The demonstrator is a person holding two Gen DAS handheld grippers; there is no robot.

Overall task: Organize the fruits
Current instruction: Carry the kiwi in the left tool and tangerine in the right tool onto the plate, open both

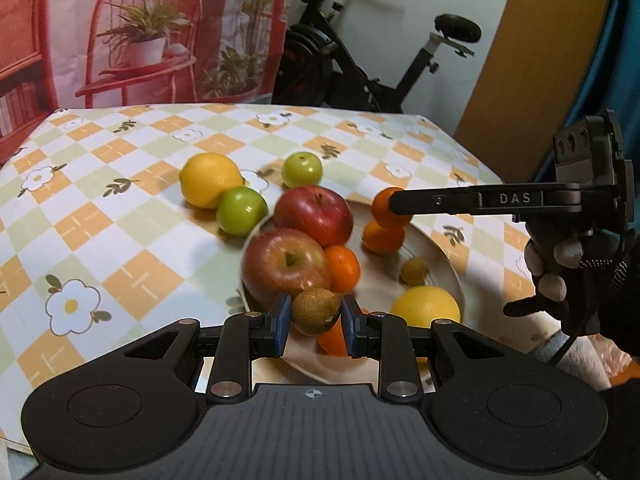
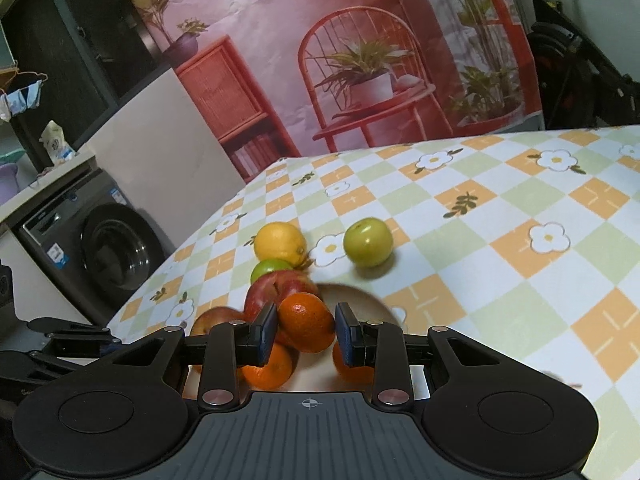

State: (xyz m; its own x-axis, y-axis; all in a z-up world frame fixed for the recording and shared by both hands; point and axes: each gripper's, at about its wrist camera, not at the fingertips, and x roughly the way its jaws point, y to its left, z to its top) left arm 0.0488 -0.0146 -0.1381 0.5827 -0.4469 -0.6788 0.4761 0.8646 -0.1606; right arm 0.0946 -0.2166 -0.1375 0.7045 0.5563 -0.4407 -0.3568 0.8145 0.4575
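Nearest the left wrist camera, the left gripper [image 1: 316, 318] was pinching a small brown fruit [image 1: 316, 311] between its blue pads, the jaws drawn in tight on it, above the near rim of the plate [image 1: 444, 256]. Just beyond it on the plate lay two red apples [image 1: 286, 266], touching each other, with an orange [image 1: 343, 267] wedged against the nearer apple. A second small brown fruit [image 1: 415, 271] and a yellow lemon [image 1: 426, 306] sat on the plate's right side, apart from the apples, with bare plate between them.

The right gripper [image 2: 306, 330] was clamped on a tangerine [image 2: 307, 322], its pads pressing both sides, held above the plate with another orange [image 2: 268, 370] below it. In the left view that gripper came in from the right, held by a gloved hand [image 1: 576, 276].

Farther out, off the plate's left rim, a green fruit [image 1: 242, 211] rested on the chequered tablecloth [image 1: 120, 240] touching a second lemon [image 1: 210, 186]; another green fruit [image 1: 302, 170] stood alone behind the plate. Past these the cloth ran open to the far table edge, and its left side was broad and free. Behind stood a printed backdrop [image 1: 140, 32] and an exercise bike [image 1: 360, 60].
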